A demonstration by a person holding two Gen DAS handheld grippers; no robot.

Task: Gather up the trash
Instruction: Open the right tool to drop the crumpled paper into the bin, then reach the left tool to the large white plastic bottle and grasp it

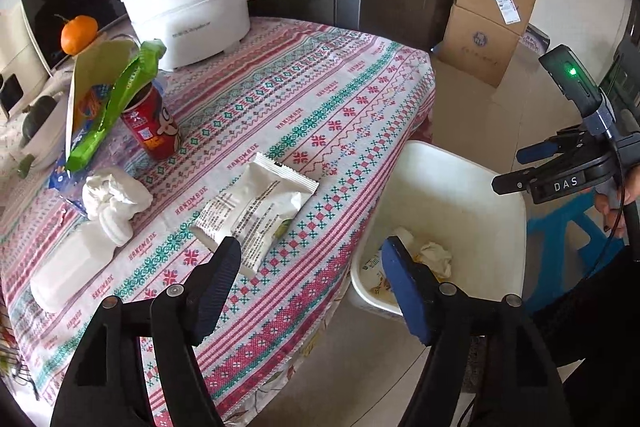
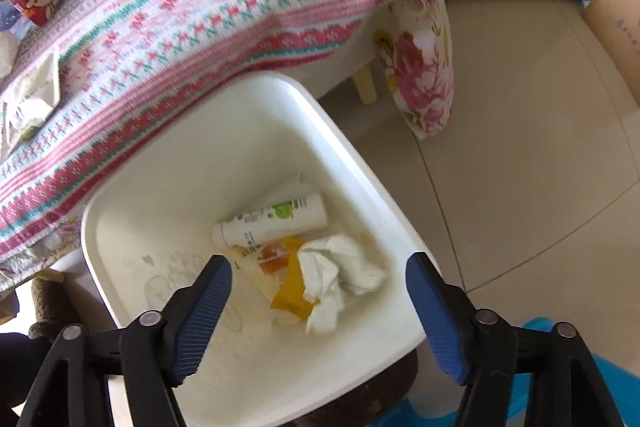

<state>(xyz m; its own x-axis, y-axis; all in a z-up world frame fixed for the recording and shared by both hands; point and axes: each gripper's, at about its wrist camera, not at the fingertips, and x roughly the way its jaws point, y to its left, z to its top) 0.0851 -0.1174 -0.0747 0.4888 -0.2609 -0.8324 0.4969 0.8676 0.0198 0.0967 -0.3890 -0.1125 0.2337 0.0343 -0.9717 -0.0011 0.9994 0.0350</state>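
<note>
The left hand-held gripper (image 1: 310,267) points steeply downward, its blue-padded jaws spread wide with nothing between the pads. The right hand-held gripper (image 2: 320,291) points almost straight down, jaws likewise wide apart and empty. A hand (image 1: 616,203) grips the right one's handle.

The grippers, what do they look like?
Each gripper, left and right, has black plastic arms with silver rivets and two ribbed dark blue pads. The right one carries a "DAS" label, a green light and a black cable.
</note>
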